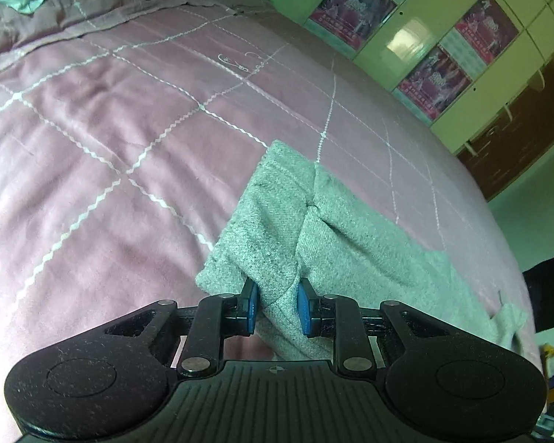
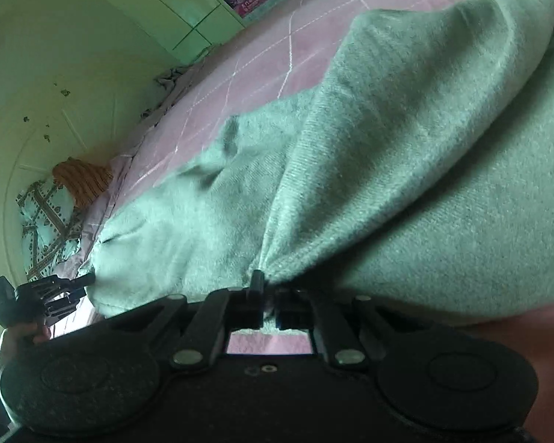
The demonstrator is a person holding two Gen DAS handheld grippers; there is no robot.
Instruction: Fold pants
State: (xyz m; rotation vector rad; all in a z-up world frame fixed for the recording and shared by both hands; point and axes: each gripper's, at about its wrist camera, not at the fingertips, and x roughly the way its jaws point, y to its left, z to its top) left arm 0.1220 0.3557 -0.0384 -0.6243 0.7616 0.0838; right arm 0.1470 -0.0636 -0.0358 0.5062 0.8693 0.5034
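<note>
Right tool (image 2: pixel 267 297) pinched tight on grey pants (image 2: pixel 387 184), left tool (image 1: pixel 277 308) parted around their edge.

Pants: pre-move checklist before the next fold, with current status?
1. Right gripper clamped on pants: ok, fabric bunches at the shut jaws.
2. Left gripper clamped: not ok, fabric sits between the blue pads with visible gaps.
3. Pants supported by bedspread: ok in left view; partly lifted in right view.
4. Fabric flat: not ok, creased.
5. Landing area free: ok, bare bedspread to the left of the pants.
6. Far hem position: cannot tell.
</note>
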